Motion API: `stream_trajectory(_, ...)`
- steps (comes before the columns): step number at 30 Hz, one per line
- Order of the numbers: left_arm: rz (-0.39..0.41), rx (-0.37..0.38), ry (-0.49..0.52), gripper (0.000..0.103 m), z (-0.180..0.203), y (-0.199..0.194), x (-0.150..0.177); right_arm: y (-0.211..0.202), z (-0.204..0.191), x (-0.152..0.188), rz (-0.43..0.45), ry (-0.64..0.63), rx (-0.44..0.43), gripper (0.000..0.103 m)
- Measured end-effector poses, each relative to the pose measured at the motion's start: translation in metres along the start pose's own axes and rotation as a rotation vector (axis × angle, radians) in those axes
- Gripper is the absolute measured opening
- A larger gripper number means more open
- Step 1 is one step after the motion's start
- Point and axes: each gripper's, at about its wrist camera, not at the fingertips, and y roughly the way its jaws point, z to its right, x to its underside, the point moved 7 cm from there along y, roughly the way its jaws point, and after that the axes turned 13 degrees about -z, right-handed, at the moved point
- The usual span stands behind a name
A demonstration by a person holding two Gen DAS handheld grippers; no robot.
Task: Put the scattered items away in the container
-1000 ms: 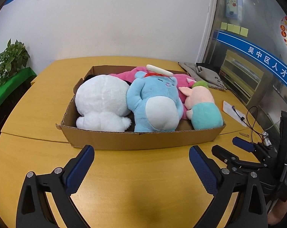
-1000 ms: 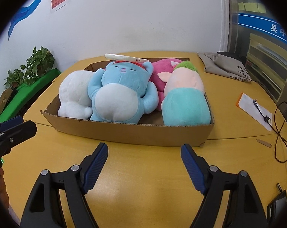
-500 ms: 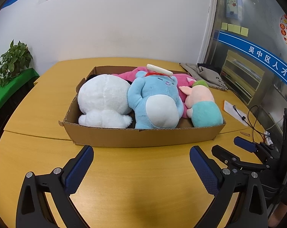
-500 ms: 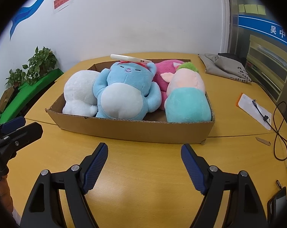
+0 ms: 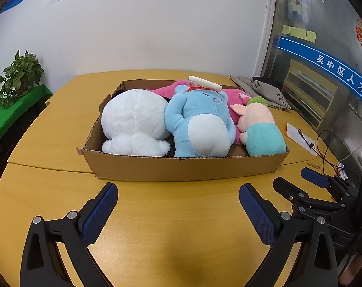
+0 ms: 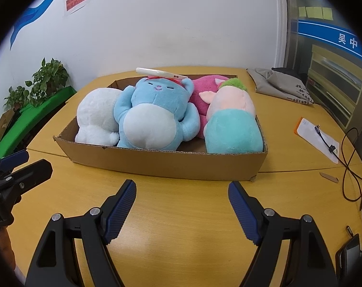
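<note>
While both grippers hang empty above the bare yellow worktop (image 5: 181,227), the cardboard box (image 5: 181,169) sits just beyond them with four plush toys packed inside. The left gripper (image 5: 178,205) has its blue-padded fingers (image 5: 99,212) spread wide apart, and the right gripper (image 6: 182,205) likewise holds its fingers (image 6: 119,210) well apart, gripping nothing. In the box, a white plush (image 5: 135,124) lies at the left end, touching a blue plush (image 5: 202,124) with a pale belly in the middle. Behind the blue one a pink plush (image 6: 204,91) is partly hidden, and at the right end lies a pink-headed plush in a teal body (image 6: 233,129), pressed against the box wall. A slim white object (image 5: 204,86) rests across the blue plush's head. Off to the right on the worktop lie a grey cloth bag (image 6: 281,83), a paper sheet (image 6: 317,138) and a black cable (image 6: 348,162), well apart from the box.
</note>
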Motion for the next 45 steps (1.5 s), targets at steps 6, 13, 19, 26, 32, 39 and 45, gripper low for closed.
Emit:
stream_trajectory(6, -0.005, 0.008, -0.009, 0.102, -0.0006, 0.0020, 0.0007, 0.0009, 0.0012, -0.0001, -0.001, 0.001, -0.003, 0.079)
stream_trajectory(13, -0.010, 0.009, -0.008, 0.102, 0.0001, 0.0040, 0.0018, 0.0028, 0.0003, 0.0001, -0.004, -0.001, -0.006, 0.079)
stream_trajectory(19, -0.015, 0.009, -0.002, 0.102, 0.0014, 0.0055, 0.0026, 0.0049, 0.0004, 0.0015, -0.011, -0.004, -0.006, 0.079)
stream_trajectory(26, -0.020, 0.009, -0.004, 0.102, 0.0010, 0.0080, 0.0020, 0.0058, 0.0006, 0.0020, -0.015, 0.001, -0.008, 0.079)
stream_trajectory(32, -0.018, 0.002, 0.000, 0.102, 0.0005, 0.0075, 0.0010, 0.0070, -0.0001, 0.0014, -0.017, -0.002, -0.007, 0.079)
stream_trajectory(39, -0.024, 0.000, 0.004, 0.103, -0.0008, 0.0096, 0.0013, 0.0066, -0.0003, 0.0015, -0.017, -0.005, -0.007, 0.079)
stream_trajectory(45, -0.025, -0.003, 0.004, 0.102, -0.0003, 0.0099, 0.0018, 0.0060, 0.0007, 0.0016, -0.017, -0.002, -0.007, 0.079)
